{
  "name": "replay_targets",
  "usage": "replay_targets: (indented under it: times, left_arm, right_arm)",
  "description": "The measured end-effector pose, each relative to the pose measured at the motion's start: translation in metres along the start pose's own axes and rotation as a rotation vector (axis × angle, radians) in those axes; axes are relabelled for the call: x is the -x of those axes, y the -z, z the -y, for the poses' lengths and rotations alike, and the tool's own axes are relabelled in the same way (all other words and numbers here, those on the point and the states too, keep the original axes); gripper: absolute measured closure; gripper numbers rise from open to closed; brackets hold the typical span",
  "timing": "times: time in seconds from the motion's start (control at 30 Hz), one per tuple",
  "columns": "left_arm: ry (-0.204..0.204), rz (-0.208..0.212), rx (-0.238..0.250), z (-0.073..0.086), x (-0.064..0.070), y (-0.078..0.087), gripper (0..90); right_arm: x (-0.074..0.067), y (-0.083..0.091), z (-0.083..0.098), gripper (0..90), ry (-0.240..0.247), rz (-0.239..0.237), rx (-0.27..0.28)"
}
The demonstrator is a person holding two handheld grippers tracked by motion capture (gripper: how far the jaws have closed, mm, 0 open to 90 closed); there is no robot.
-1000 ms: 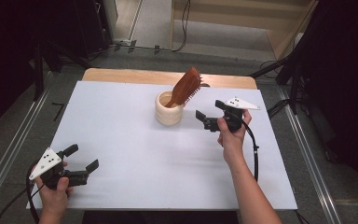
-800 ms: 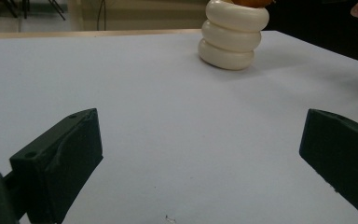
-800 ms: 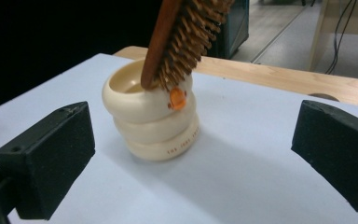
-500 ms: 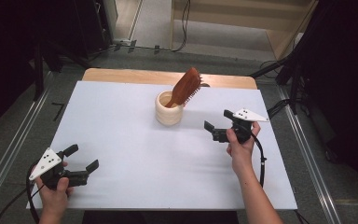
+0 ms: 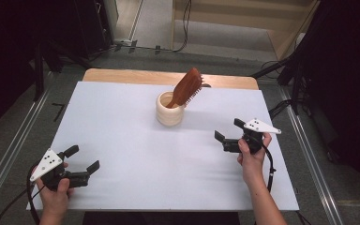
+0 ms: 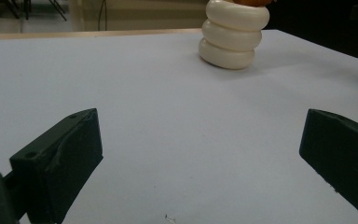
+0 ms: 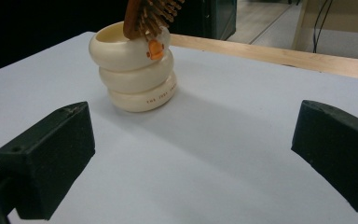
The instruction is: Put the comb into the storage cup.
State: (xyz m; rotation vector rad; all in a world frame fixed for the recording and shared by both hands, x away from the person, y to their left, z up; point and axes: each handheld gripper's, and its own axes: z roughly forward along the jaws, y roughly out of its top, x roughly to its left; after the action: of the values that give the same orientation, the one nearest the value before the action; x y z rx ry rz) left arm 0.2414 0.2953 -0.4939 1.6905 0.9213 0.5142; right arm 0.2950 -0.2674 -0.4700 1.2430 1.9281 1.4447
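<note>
Your right gripper sits right of the cream ribbed cup, jaws spread wide, nothing between them. Your left gripper is at the near-left corner of the white table, jaws also wide apart and empty. The wooden hairbrush stands handle-down in the cup, head leaning up and to the right over the rim. The high view gives you the layout: cup toward the far middle, both grippers well apart from it. The right gripper view adds detail: bristles of the brush against the cup rim, small print on the bottom ring, an orange tag at the rim (can't read it). The left gripper view shows the cup far off at the top, three stacked rings, with just an orange sliver of the brush above it. Bare table lies between each gripper and the cup. A wood strip runs along the far edge behind the cup; your right hand is close to the right edge.
</note>
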Motion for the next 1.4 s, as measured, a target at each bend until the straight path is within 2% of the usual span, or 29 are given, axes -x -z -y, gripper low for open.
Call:
replay_targets:
  times: [0.7,0.87,1.4]
  left_arm:
    - [-0.005,-0.004,-0.003,0.0,0.001,0.0,0.0]
    - [-0.008,-0.004,-0.005,0.0,0.001,0.0,0.0]
    - [-0.005,-0.007,-0.002,0.0,0.001,0.0,0.0]
  right_arm:
    - [0.011,0.031,0.021,0.0,-0.003,0.032,-0.003]
    - [0.014,0.041,0.029,0.0,-0.018,0.044,-0.008]
    - [0.021,0.061,0.044,0.0,-0.011,0.067,-0.016]
